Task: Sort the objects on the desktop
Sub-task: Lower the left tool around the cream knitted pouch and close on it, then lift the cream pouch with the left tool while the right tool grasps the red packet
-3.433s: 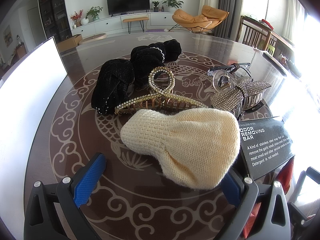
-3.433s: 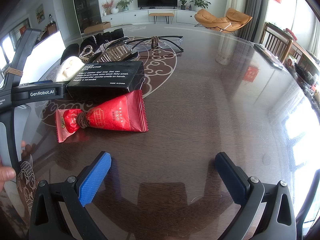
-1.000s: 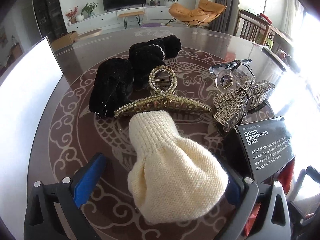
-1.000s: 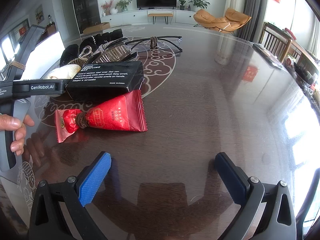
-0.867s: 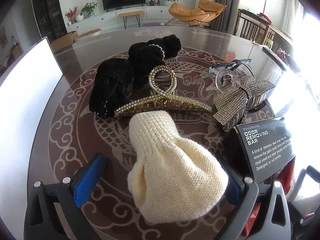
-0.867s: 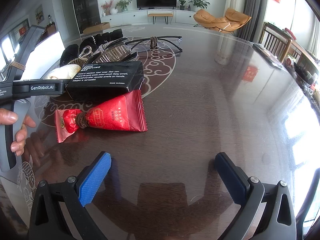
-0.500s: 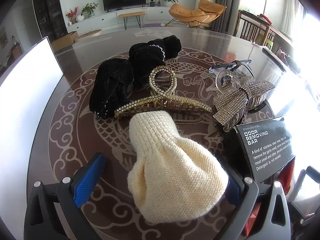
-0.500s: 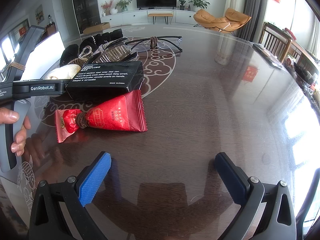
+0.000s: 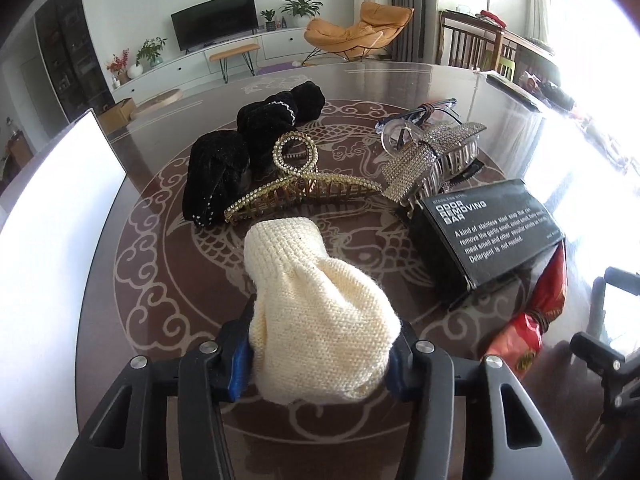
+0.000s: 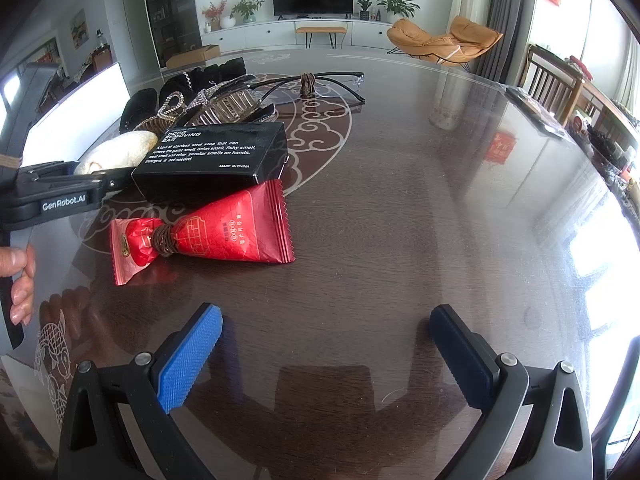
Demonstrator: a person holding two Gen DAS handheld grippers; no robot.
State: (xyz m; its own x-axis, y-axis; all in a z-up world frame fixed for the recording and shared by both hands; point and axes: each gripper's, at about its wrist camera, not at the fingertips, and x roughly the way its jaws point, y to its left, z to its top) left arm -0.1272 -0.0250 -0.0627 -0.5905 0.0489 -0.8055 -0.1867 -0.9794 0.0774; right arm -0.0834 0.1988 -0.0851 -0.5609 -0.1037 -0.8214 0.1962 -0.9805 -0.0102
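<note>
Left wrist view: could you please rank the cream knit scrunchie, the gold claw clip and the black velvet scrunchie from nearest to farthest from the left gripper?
1. Cream knit scrunchie: between the closing jaws of the left gripper.
2. Gold claw clip: just beyond it, centre.
3. Black velvet scrunchie: farthest, behind the clip.

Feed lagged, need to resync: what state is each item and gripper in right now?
Left gripper: jaws closing, pads against the cream knit scrunchie.
Right gripper: open, nothing between its jaws.
Gold hair claw: closed, lying on the table.
Rhinestone bow claw: lying on the table.
Black box: closed.
Red packet: tied with a hair band.
</note>
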